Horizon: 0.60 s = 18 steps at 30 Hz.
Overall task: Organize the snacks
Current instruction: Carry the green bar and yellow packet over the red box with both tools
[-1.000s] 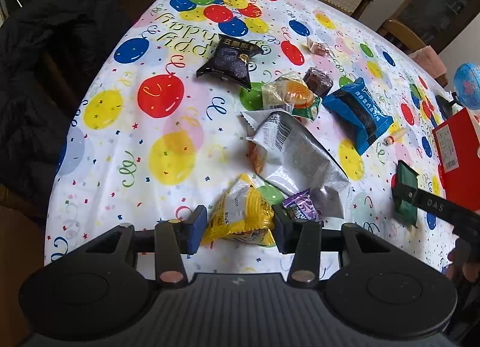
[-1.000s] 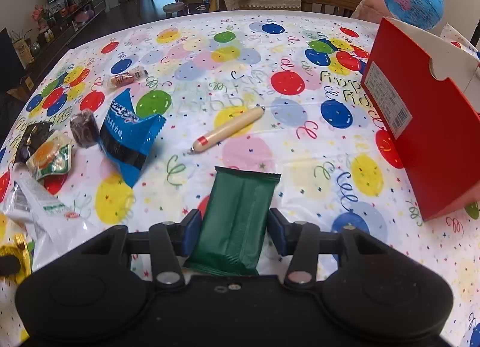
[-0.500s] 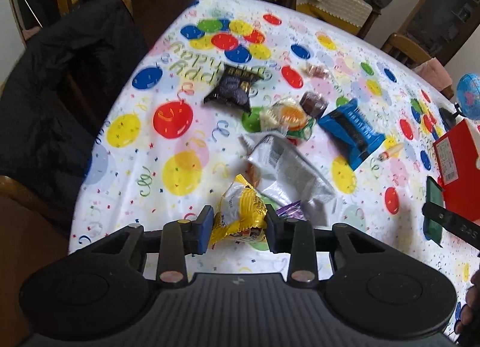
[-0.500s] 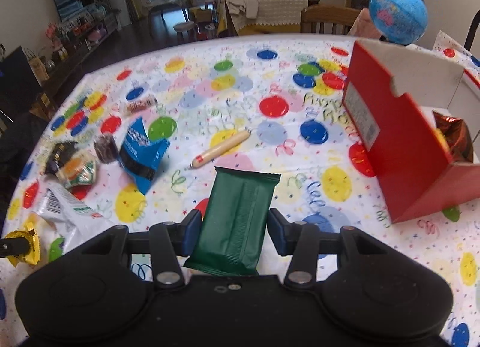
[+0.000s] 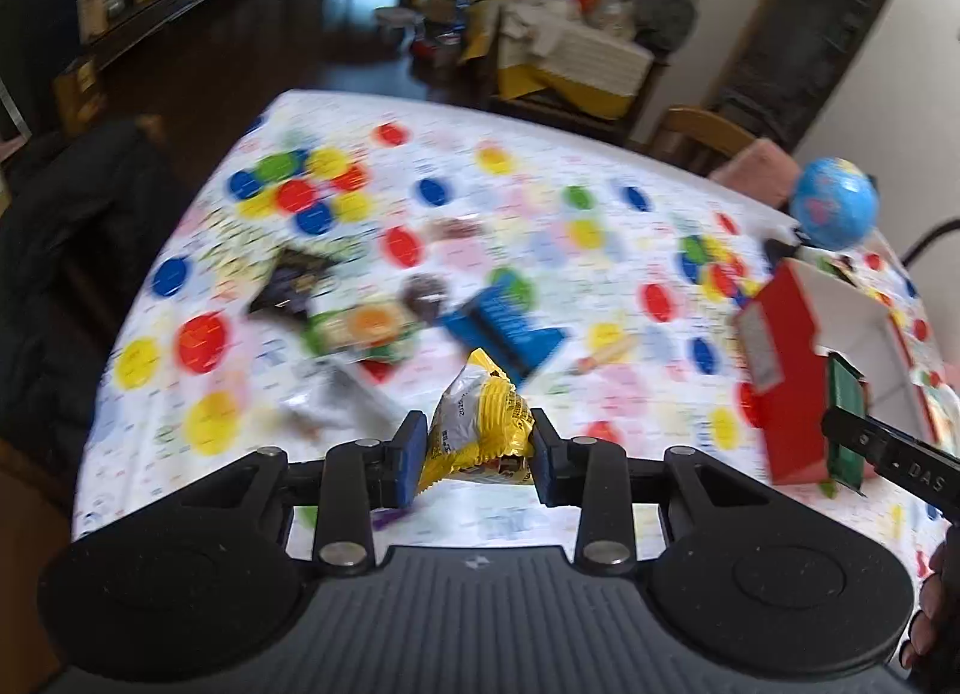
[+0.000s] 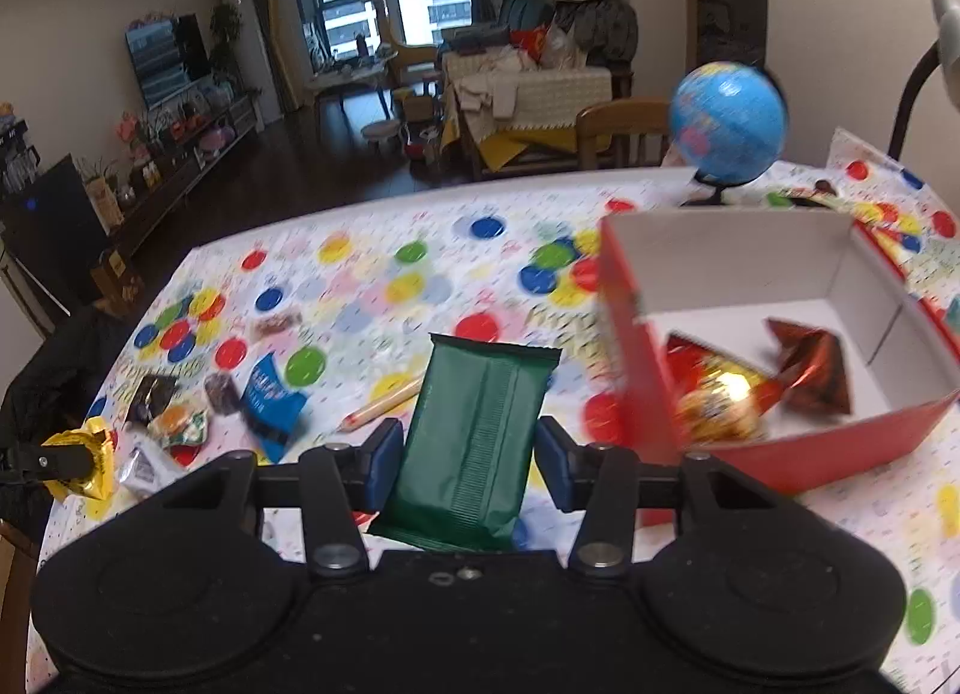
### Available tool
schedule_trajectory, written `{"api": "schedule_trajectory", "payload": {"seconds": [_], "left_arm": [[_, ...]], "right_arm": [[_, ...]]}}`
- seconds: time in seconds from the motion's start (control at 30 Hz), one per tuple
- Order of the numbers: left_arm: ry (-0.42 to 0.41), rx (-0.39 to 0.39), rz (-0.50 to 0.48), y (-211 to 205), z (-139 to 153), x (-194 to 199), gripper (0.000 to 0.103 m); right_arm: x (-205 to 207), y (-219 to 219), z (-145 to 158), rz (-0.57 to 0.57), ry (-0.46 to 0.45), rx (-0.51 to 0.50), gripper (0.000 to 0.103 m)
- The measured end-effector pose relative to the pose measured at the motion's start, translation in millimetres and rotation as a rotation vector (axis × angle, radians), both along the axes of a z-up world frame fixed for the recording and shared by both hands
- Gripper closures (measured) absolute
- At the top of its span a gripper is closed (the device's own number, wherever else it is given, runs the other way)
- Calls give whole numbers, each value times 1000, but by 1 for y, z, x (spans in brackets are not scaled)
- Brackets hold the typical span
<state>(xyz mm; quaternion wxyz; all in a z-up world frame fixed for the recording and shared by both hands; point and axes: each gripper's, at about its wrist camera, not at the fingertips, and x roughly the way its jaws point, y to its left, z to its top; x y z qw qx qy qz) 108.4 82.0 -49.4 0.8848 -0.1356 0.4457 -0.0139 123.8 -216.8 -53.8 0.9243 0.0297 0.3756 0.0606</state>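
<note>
My left gripper (image 5: 474, 457) is shut on a yellow snack packet (image 5: 480, 424), held up above the balloon-print tablecloth (image 5: 540, 214). My right gripper (image 6: 468, 463) is shut on a flat green packet (image 6: 474, 442), lifted off the table to the left of the red box (image 6: 636, 346). That box has a white inside and holds red and orange wrapped snacks (image 6: 720, 394). In the left wrist view the red box (image 5: 780, 394) stands at the right with the green packet (image 5: 843, 430) in front of it. Loose snacks lie on the cloth: a blue packet (image 6: 270, 400), a black one (image 6: 150, 394), a silver one (image 5: 336, 400).
A wooden pencil-like stick (image 6: 384, 412) lies near the blue packet. A small globe (image 6: 726, 123) stands behind the box. A dark jacket (image 5: 66, 250) hangs over a chair at the table's left edge. Wooden chairs (image 6: 618, 135) stand at the far side.
Both grippers rose from the table with their packets. The left jaws closed on the yellow packet and lifted it. The right gripper carried the green packet up and toward the red box.
</note>
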Motion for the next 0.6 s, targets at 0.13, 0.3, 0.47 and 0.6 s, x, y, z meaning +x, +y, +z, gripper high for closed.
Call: {"api": "schedule_trajectory", "payload": {"seconds": [0.13, 0.3, 0.47, 0.6], "left_arm": [[-35, 10, -63, -40, 18, 8, 69], [-86, 34, -144, -96, 37, 20, 69], [-100, 53, -227, -154, 40, 36, 69], [-99, 63, -280, -194, 39, 47, 69]], "right_arm": [[-1, -29, 15, -16, -34, -5, 56], [2, -67, 25, -30, -54, -20, 56], [12, -106, 26, -61, -54, -38, 56], [19, -134, 26, -72, -57, -55, 56]]}}
